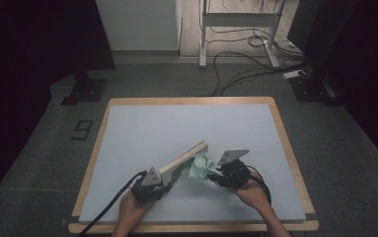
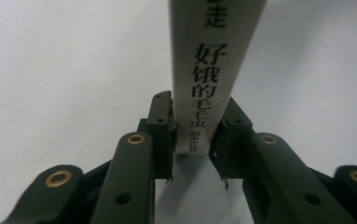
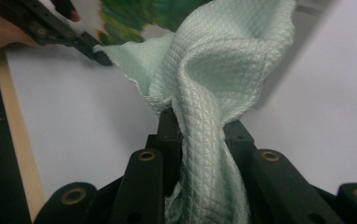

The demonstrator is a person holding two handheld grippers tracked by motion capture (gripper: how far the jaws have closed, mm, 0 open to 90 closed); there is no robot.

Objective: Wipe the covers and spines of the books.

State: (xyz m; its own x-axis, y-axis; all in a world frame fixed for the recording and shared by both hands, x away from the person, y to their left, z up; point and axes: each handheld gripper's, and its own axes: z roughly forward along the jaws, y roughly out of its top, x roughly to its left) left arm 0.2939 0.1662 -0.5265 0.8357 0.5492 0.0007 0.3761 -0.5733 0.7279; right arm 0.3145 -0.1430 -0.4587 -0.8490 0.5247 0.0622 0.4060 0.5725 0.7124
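The left hand-held gripper [image 1: 169, 183] sits near the tabletop's [image 1: 127, 148] front edge, jaws clamped on the spine end of a thin, stiff book [image 1: 186, 157]. The book's long axis slants up and right toward mid-table, with wide bare white surface beyond it. Just right, the right hand-held gripper [image 1: 215, 174] pinches a soft, quilted mint-green cloth [image 1: 201, 165], bunched against the book's cover.

Both forearms come in from the bench's near edge. The left hand [image 1: 130, 206] holds the left claw [image 1: 169, 183] low near that edge, its black jaws clamped tight. The right hand [image 1: 249, 191] carries the right claw [image 1: 215, 174] a little farther from that edge, jaws pinched together, angled towards the left claw.
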